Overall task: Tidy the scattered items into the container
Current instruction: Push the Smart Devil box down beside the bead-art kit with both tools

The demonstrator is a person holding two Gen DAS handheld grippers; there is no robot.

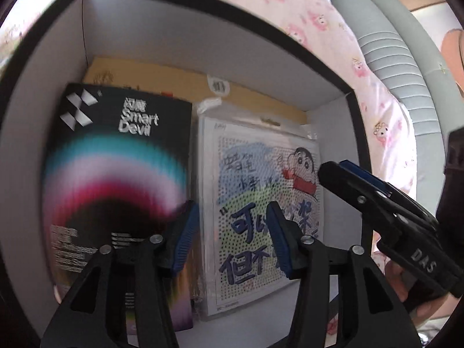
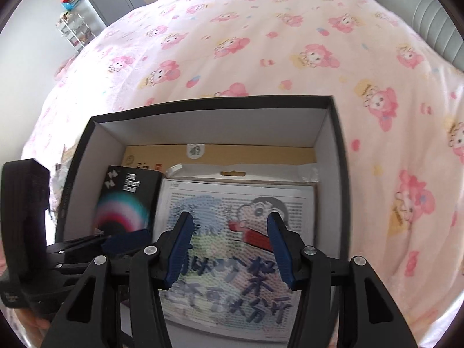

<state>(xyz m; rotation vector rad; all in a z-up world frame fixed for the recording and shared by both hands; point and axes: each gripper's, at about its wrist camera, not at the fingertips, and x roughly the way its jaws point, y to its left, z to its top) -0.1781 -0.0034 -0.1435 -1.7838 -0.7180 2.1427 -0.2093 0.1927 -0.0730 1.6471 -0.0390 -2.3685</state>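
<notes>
A black-rimmed box with white walls point(image 1: 174, 37) point(image 2: 203, 127) sits on the bed. Inside it lie a black "Smart Devil" package point(image 1: 116, 156) point(image 2: 127, 200) on the left, a cartoon-print pack in clear plastic point(image 1: 261, 197) point(image 2: 232, 203) on the right, and a tan flat carton point(image 1: 162, 78) point(image 2: 246, 152) along the far wall. My left gripper point(image 1: 232, 217) hangs open over the seam between package and pack, with nothing between its blue pads. My right gripper point(image 2: 229, 226) is open above the cartoon pack, also gripping nothing. Each gripper shows in the other's view: the right gripper point(image 1: 339, 171), the left gripper point(image 2: 124, 240).
A pink cartoon-print duvet point(image 2: 261, 43) covers the bed all around the box. A grey padded headboard point(image 1: 391, 43) runs along the right side. A wire shelf rack point(image 2: 74, 29) and grey cabinets stand by the far wall. A hand holds the right gripper's handle at the lower right of the left wrist view.
</notes>
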